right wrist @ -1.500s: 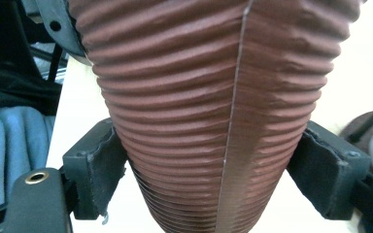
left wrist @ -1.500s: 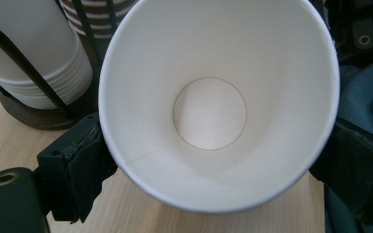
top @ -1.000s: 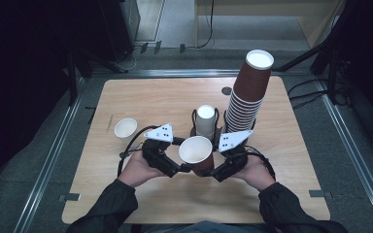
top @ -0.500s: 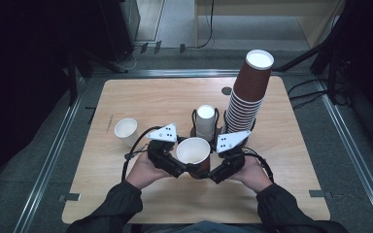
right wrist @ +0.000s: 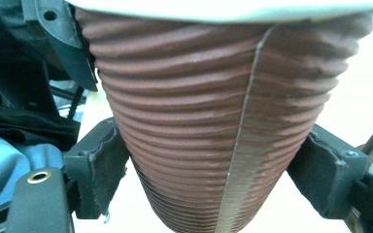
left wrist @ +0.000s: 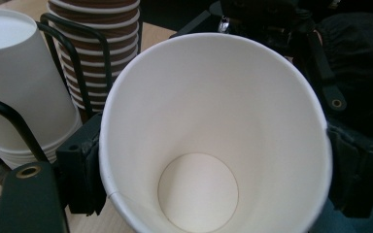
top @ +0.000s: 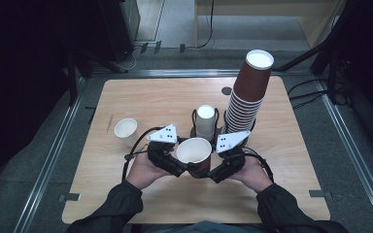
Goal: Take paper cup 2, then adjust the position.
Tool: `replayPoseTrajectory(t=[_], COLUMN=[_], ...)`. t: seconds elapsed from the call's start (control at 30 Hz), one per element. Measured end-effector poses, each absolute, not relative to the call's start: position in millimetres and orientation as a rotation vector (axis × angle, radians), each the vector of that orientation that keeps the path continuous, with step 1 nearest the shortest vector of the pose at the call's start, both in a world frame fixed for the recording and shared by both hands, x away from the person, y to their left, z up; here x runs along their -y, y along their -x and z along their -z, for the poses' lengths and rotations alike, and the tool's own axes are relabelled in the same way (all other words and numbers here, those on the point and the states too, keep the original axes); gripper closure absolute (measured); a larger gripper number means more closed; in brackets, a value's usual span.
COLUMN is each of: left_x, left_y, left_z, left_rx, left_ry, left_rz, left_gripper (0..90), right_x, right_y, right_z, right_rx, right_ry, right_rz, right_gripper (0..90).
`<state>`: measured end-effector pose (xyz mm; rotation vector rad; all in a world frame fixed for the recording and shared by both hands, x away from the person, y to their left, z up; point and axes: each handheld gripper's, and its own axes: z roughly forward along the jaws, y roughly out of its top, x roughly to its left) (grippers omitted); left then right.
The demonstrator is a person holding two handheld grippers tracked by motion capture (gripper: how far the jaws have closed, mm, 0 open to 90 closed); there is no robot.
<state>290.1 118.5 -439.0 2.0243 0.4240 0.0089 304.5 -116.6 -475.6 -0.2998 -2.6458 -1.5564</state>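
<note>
A: The brown ribbed cup (top: 194, 154) is being held above the near middle of the table (top: 291, 160), mouth up, between both grippers. The right gripper (top: 212, 173) is clamping its ribbed wall, its fingers (right wrist: 108, 160) pressing on both sides. The left gripper (top: 183, 170) has just been closing; its fingers (left wrist: 80, 167) are sitting against the cup just under the rim, on either side.

B: What is likely to go wrong?

A: The paper wall is probably flexing under two opposed grips. Squeezing harder could be denting the rim out of round; pulling the hands apart unevenly could be tearing the seam or letting the cup slip and drop. If a white liner is nested inside, it may be coming out crooked.

B: And farther back?

A: Just behind, a short white cup stack (top: 205, 121) is standing in a black wire holder (top: 194, 121), which a swing of the hands could be knocking. Beside it a tall brown cup stack (top: 247, 92) is leaning slightly. A single white cup (top: 126, 131) is lying well apart at the left. The table is pale wood with a round hole (top: 227, 91) at its far edge; beyond it, grey floor (top: 175, 19), cables and dark surroundings are showing.
</note>
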Motion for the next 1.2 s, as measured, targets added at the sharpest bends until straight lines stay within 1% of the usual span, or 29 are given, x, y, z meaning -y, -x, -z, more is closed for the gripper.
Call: replayPoseTrajectory(t=[0.17,0.37,0.77,1.0,1.2], left_x=[-120,-125,-134,-138,-141], left_y=[-293,-294,-299,-302,-303], left_z=[439,438,440,443,447], left_rx=[-0.439,-0.457,-0.492,-0.501,-0.5], left_ry=[-2.024,-2.026,-2.06,-2.08,-2.109], left_rz=[0.02,0.012,-0.027,-0.022,-0.019], left_gripper=[15.1,15.0,14.8,14.5,14.1], right_x=[117,118,129,140,147], right_y=[-305,-303,-298,-295,-299], right_z=[476,473,466,462,460], right_rx=[2.632,2.7,2.782,2.834,2.843], right_ry=[0.319,0.359,0.413,0.449,0.58], right_rz=[1.538,1.511,1.455,1.438,1.411], right_gripper=[19.6,14.4,14.4,14.5,15.2])
